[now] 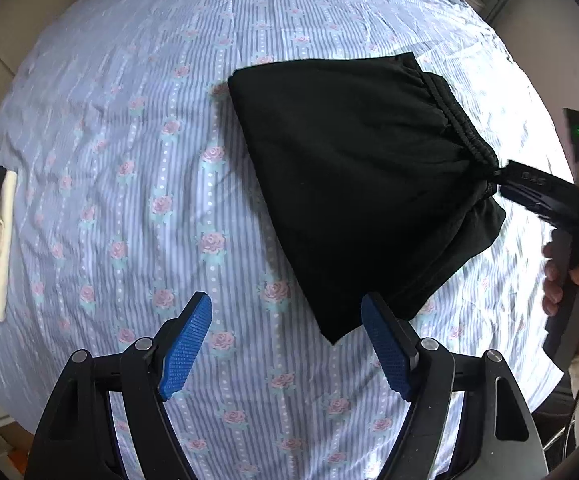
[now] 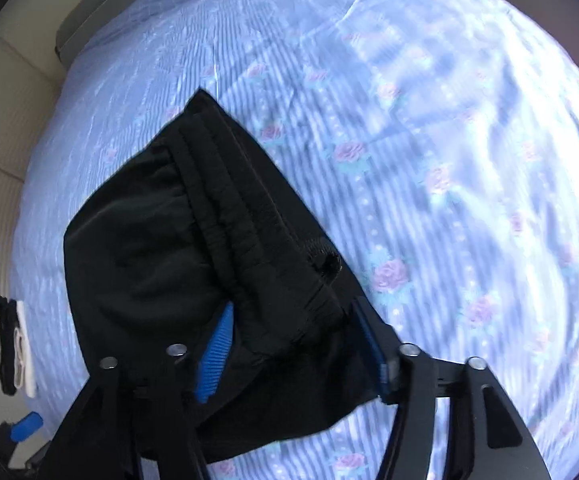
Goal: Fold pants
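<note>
Right claw [image 2: 293,340] sits at the waistband corner of the black pants [image 2: 177,248], fabric bunched between its blue pads; whether they actually pinch it I cannot tell. Left claw [image 1: 289,344] hangs wide open and empty at the lower centre of its view, just beside the bundle's near corner. The pants lie folded in a compact stack on the striped floral bed [image 1: 129,128], centre right of the left view. If the right claw lifts on a loose bite, the top layers could probably slide and undo the fold.
</note>
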The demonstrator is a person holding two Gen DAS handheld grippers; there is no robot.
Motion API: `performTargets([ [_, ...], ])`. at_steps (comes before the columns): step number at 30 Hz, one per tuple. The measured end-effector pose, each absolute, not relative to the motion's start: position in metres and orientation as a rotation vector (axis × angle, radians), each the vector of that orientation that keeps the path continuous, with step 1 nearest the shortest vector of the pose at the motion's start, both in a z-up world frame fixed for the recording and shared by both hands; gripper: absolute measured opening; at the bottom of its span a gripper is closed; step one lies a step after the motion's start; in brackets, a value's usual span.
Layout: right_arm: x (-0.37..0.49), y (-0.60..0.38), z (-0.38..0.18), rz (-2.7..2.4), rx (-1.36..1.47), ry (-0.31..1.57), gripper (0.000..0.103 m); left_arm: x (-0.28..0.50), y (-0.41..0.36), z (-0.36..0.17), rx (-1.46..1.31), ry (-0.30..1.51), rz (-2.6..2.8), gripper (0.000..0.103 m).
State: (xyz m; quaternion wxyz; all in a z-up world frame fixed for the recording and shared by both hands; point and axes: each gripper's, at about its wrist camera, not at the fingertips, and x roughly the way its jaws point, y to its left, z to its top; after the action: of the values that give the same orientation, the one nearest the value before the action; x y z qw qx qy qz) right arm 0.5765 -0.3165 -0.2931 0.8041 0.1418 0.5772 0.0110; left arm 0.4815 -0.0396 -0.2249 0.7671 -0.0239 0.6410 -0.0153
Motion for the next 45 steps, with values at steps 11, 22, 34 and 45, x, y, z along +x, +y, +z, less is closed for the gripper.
performTargets([
  [11, 0.467, -0.309, -0.199, 0.041, 0.429, 1.081, 0.078, 0.454, 0.004, -0.185, -0.032, 1.299, -0.016, 0.079],
  [22, 0.379, -0.263, -0.158, 0.154, 0.439, 1.016, 0.078, 0.379, 0.048, -0.125, -0.076, 1.190, 0.043, 0.081],
  [34, 0.314, -0.199, -0.122, 0.093, 0.532, 0.925, 0.078, 0.349, 0.100, -0.098, -0.045, 1.139, -0.101, 0.081],
  [45, 0.263, -0.117, -0.124, -0.235, 0.675, 0.811, 0.078, 0.388, 0.154, -0.089, 0.175, 1.067, -0.426, 0.082],
])
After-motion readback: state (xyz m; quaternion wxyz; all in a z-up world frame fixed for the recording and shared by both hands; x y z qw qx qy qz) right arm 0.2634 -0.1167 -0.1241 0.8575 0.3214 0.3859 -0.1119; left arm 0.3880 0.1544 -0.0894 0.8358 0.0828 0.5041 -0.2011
